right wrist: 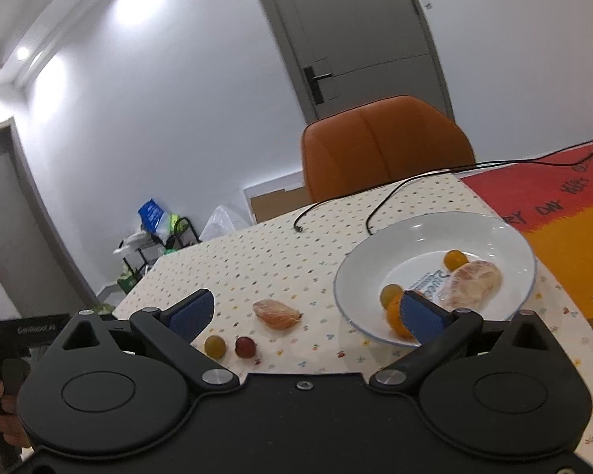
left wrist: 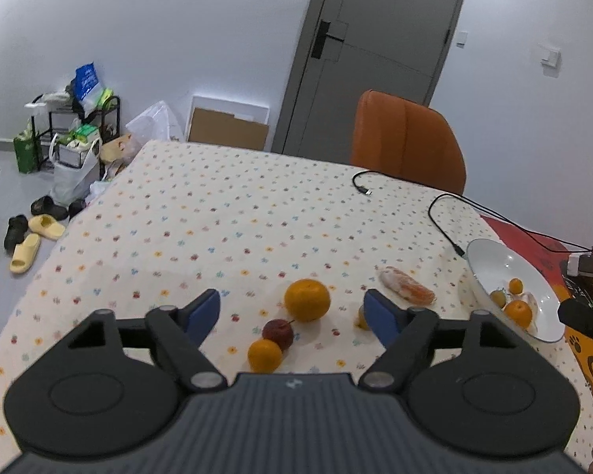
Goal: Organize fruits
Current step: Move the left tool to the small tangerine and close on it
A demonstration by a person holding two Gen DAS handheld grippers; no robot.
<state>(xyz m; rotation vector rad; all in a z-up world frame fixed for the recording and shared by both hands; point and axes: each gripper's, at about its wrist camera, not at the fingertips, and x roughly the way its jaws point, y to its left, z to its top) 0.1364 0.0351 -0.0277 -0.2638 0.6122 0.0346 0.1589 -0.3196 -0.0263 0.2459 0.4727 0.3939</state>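
Observation:
In the left wrist view my left gripper [left wrist: 292, 314] is open and empty above the flowered tablecloth [left wrist: 225, 213]. Between its fingers lie a large orange [left wrist: 307, 300], a small red fruit [left wrist: 278, 333] and a small orange [left wrist: 264, 355]. A wrapped peeled citrus piece [left wrist: 406, 285] lies further right, beside the white plate [left wrist: 490, 252]. In the right wrist view my right gripper [right wrist: 308, 314] is open and empty. Before it lie the wrapped piece [right wrist: 277, 313], a yellow-green fruit [right wrist: 214, 346] and a red fruit [right wrist: 245, 347]. The plate [right wrist: 379, 260] holds a wrapped peeled citrus [right wrist: 474, 284], an orange [right wrist: 395, 318] and two small fruits.
An orange chair [left wrist: 407, 142] stands at the table's far side. Black cables [left wrist: 446, 217] run across the cloth toward a red-and-orange mat [right wrist: 553, 213] at the right. Bags, a rack and slippers [left wrist: 39, 229] are on the floor to the left.

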